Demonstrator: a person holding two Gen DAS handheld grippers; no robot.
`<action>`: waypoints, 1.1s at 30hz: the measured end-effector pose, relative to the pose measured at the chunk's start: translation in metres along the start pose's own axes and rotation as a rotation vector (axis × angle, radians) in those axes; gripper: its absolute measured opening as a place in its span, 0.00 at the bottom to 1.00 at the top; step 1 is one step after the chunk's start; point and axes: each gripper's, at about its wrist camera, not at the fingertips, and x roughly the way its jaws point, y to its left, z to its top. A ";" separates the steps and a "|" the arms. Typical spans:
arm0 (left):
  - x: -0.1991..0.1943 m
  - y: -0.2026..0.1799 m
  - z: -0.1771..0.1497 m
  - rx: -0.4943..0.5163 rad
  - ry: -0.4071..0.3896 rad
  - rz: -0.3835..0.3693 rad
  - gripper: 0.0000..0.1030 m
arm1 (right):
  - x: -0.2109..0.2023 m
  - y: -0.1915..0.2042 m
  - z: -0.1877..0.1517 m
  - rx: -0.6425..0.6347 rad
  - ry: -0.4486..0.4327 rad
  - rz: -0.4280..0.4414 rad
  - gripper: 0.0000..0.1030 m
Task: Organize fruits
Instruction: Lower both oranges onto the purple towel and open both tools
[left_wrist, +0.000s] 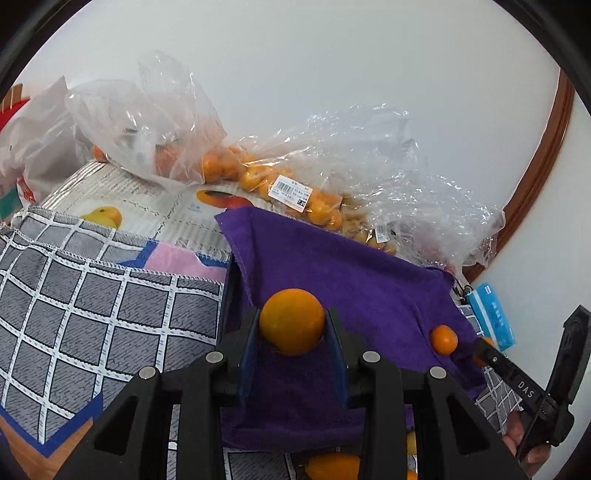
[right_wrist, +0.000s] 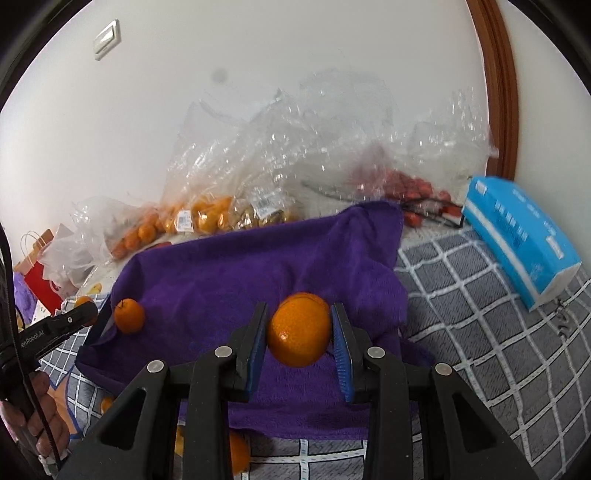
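Each tool clamps 1 orange: the left tool (left_wrist: 291, 325) holds an orange (left_wrist: 291, 320), the right tool (right_wrist: 300, 332) another orange (right_wrist: 299, 328), both above the purple towel (right_wrist: 236, 258). 1 small orange (right_wrist: 128, 315) lies there; most fruit remains in the bags (left_wrist: 295, 184), so sorting has barely begun.

We see a surface covered by a grey checked cloth (right_wrist: 480, 295). A purple towel (right_wrist: 258, 258) lies spread over its middle, clear bags of fruit (left_wrist: 288, 184) line the far edge by the wall, and a blue tissue pack (right_wrist: 517, 236) rests toward the right edge.
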 end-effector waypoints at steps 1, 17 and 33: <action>0.002 0.000 0.000 0.000 0.002 0.001 0.32 | 0.004 -0.002 -0.001 0.009 0.013 0.005 0.32; 0.020 -0.004 -0.008 0.026 0.099 0.031 0.32 | 0.032 0.006 -0.014 -0.039 0.108 -0.060 0.32; 0.022 -0.012 -0.011 0.057 0.129 0.043 0.32 | 0.027 0.005 -0.012 -0.025 0.074 -0.078 0.50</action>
